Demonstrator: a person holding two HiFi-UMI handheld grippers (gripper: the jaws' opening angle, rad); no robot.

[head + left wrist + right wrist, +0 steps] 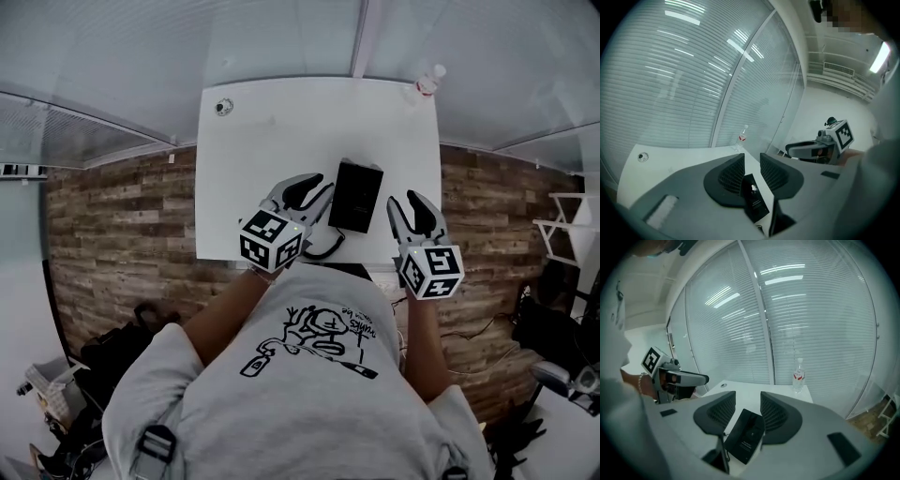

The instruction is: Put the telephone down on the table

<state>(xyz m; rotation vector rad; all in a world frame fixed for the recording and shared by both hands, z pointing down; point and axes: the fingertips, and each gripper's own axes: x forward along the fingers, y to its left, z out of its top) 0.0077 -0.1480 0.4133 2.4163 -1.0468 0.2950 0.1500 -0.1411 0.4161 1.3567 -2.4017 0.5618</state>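
Item: telephone (356,195), a black, flat, rectangular body. It lies on the white table (281,141), toward the near edge and about midway left to right. Its long side runs near to far. A dark cord (324,246) curls off its near left corner. Item: left gripper (309,192), held just left of the telephone with its fingers pointing to the far right. Its own view shows the two ribbed pads (732,173) standing apart with a narrow gap and gripping nothing; the telephone shows beyond and below that gap. The head view does not settle whether the fingertip touches the telephone's left edge. Item: right gripper (405,202), held just right of the telephone and clear of it. Its fingers are likewise spread with nothing between them, and the telephone shows past the opening in its own view. Each gripper carries a marker cube at its near end. Item: clear plastic bottle (427,82) with a red label, upright at the far right corner of the table, well apart from the telephone. Item: small round object (223,107) at the far left corner. Surroundings: wood-pattern floor (122,225) and a glass wall with blinds (811,310) beyond the table.
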